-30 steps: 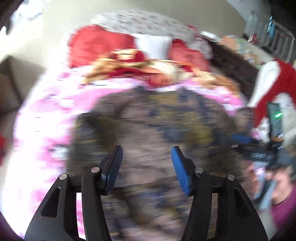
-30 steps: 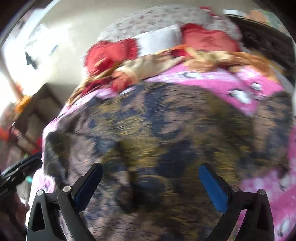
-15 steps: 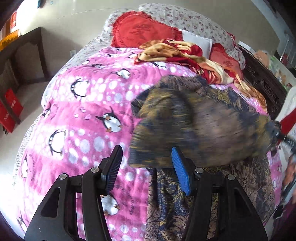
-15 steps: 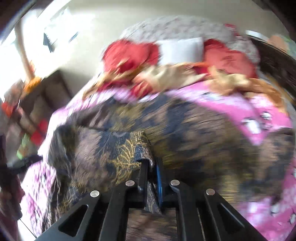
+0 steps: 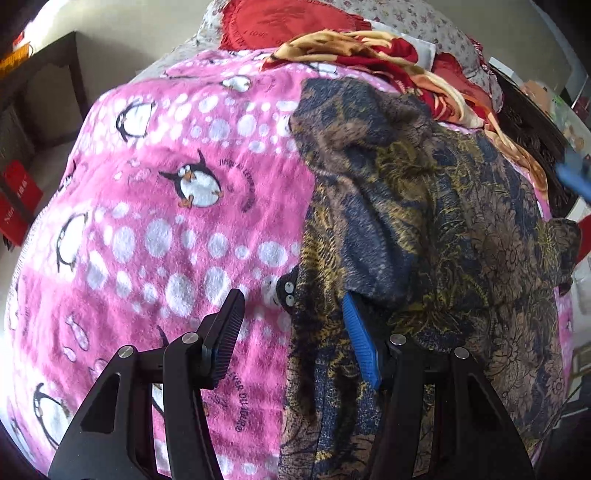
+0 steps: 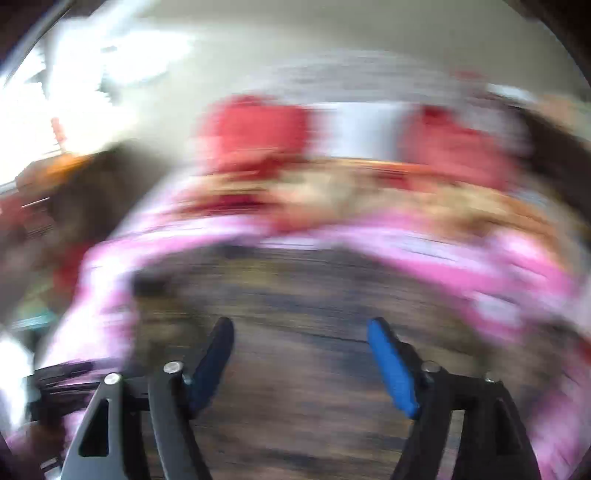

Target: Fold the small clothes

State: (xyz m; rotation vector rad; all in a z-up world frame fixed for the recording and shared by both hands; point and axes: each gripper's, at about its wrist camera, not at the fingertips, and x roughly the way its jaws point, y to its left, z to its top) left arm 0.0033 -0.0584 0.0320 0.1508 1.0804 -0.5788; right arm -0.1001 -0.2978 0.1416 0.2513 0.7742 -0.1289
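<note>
A dark blue, brown and gold patterned garment (image 5: 436, 221) lies on a pink penguin blanket (image 5: 166, 206), with one part folded over onto its middle. My left gripper (image 5: 291, 332) is open and empty over the garment's left edge; its right finger sits under a fold of the cloth. In the blurred right wrist view the garment (image 6: 314, 314) fills the lower middle, and my right gripper (image 6: 301, 354) is open and empty above it.
Red cushions (image 5: 280, 22) and a red and gold cloth (image 5: 369, 55) lie at the head of the bed. A dark table (image 5: 44, 88) and red boxes (image 5: 18, 199) stand to the left. Dark wooden furniture (image 5: 532, 129) is on the right.
The right gripper was shut on a garment fold half a second ago; it has let go and opened. The lifted part now lies folded over. The left gripper stayed open and moved closer.
</note>
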